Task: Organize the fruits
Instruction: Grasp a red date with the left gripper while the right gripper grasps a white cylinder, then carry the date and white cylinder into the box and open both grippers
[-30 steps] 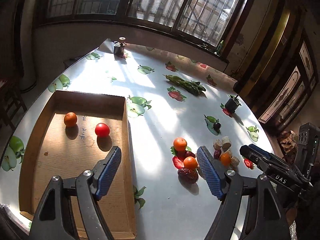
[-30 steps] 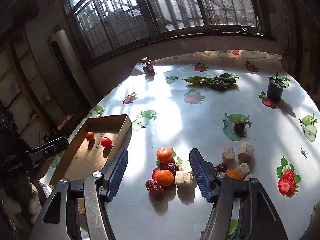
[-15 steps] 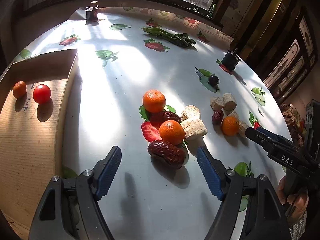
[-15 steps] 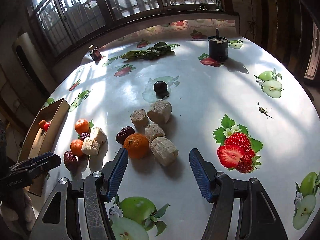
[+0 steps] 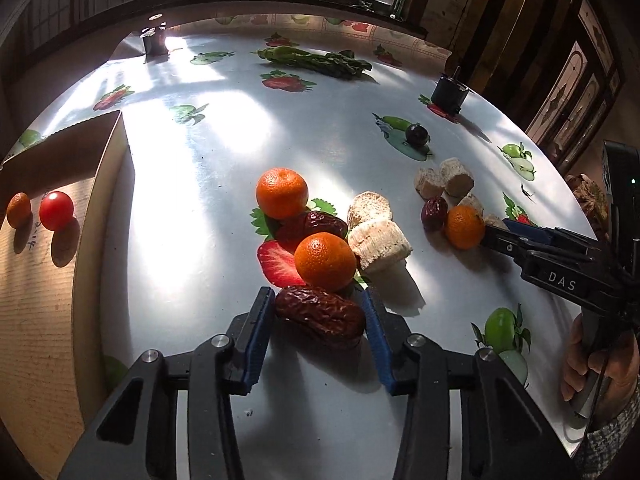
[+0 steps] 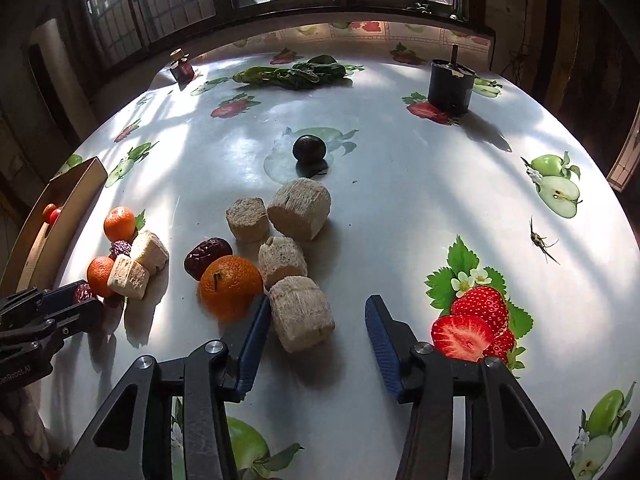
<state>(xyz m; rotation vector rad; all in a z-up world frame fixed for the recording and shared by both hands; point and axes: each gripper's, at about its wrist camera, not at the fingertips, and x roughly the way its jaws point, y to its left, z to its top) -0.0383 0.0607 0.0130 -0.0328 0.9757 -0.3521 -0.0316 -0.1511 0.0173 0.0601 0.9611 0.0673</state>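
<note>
My left gripper point(image 5: 316, 296) is closing, and its blue pads touch both ends of a wrinkled red date point(image 5: 320, 314) lying on the table. Just beyond the date sit two oranges point(image 5: 325, 266) and a second date point(image 5: 316, 224). My right gripper point(image 6: 317, 300) is closing too, with a beige cylindrical chunk point(image 6: 302, 318) between its jaws. The left pad touches the chunk; the right pad stands clear of it. An orange point(image 6: 230, 286) lies just left of that pad. The cardboard box point(image 5: 92, 216) at the left holds a small orange point(image 5: 19, 210) and a cherry tomato point(image 5: 56, 211).
More beige chunks point(image 6: 298, 208), a date point(image 6: 207, 252) and a dark plum point(image 6: 309, 148) lie mid-table. A black cup point(image 6: 450, 86), leafy greens point(image 6: 296, 74) and a small jar point(image 6: 182, 66) stand at the far side. A hand point(image 5: 592, 364) holds the right gripper.
Both grippers came down close to the table and their jaws narrowed. The left one now brackets the date, and the right one brackets the beige chunk.
</note>
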